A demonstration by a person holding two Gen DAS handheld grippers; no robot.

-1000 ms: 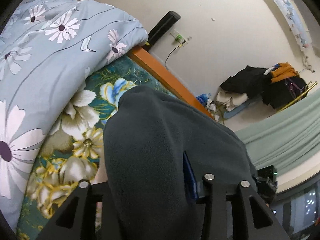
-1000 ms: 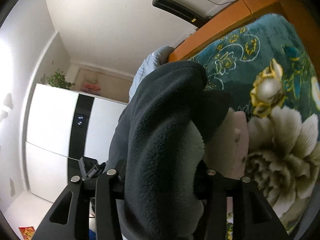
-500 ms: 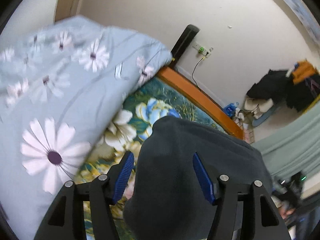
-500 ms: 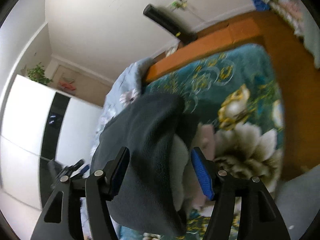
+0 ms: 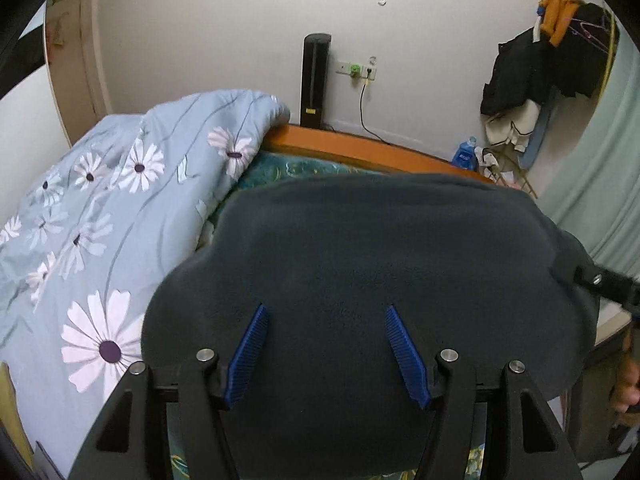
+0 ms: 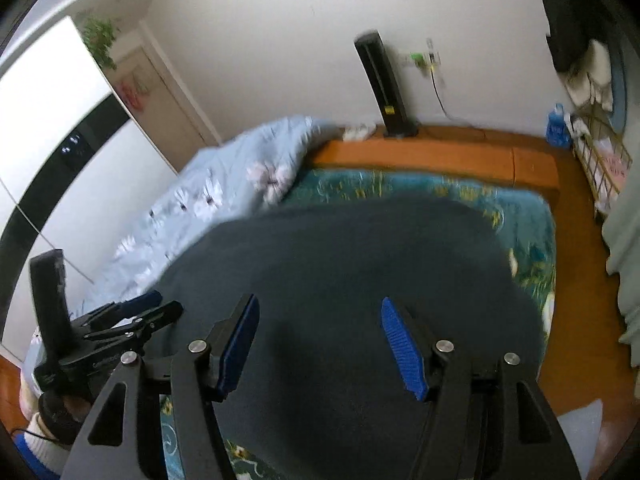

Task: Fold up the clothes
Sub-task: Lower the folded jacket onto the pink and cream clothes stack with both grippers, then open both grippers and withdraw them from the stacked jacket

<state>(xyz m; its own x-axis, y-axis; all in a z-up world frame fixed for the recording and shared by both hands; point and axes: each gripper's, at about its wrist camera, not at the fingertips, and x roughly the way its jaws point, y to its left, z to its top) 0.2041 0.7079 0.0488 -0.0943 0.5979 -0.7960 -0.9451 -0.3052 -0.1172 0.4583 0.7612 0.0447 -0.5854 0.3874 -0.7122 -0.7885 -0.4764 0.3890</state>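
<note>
Fleece (image 5: 360, 256) flat below both spread jaws

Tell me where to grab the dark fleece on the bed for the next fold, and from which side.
Grip the near edge of the fleece, coming from above at the bed's near side. It lies flat and spread over the floral sheet, and that edge sits closest to both open grippers, left and right.

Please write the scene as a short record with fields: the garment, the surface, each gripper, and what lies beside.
garment: dark grey fleece garment, spread flat on the bed
surface: teal floral bedspread
left gripper: open, above the fleece, pads not pressing it
right gripper: open, above the fleece, pads not pressing it
beside: light blue daisy-print quilt, left of the garment
</note>
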